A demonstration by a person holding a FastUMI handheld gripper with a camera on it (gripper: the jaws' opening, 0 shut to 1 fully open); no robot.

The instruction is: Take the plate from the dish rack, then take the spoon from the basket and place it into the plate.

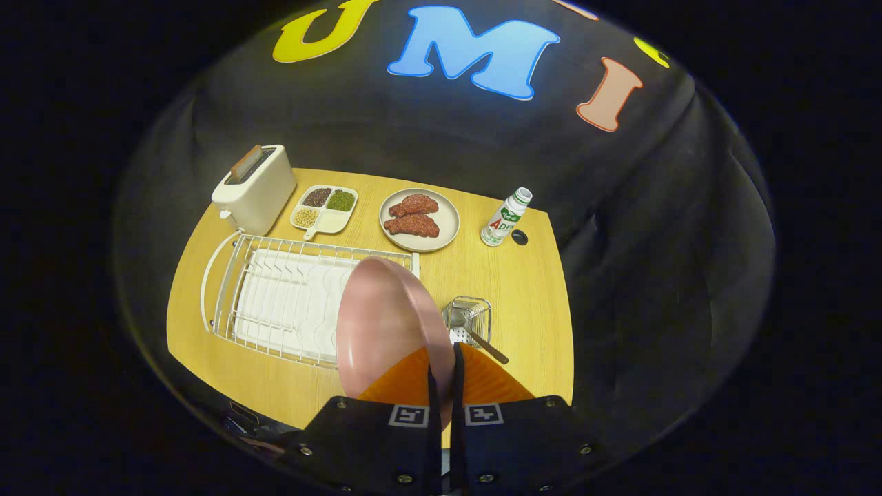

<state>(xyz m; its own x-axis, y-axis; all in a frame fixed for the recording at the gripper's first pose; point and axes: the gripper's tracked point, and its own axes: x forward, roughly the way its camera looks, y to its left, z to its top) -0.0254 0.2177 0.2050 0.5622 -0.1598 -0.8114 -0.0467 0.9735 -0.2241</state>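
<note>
holding the plate (382, 320) by its rim, our gripper (444, 386) has both fingers pinched on it, the plate on edge above the rack (275, 296), at the rack's 3 o'clock end. we judge the first step nearly done: next we must lay the plate flat on the table (524, 289), then reach for the spoon (475, 334). the spoon stands in the basket (475, 310) at 1 o'clock off the fingers. beyond, at 12, a dish (444, 238) holds two meat pieces; a tray (324, 207) holds beans.
</note>
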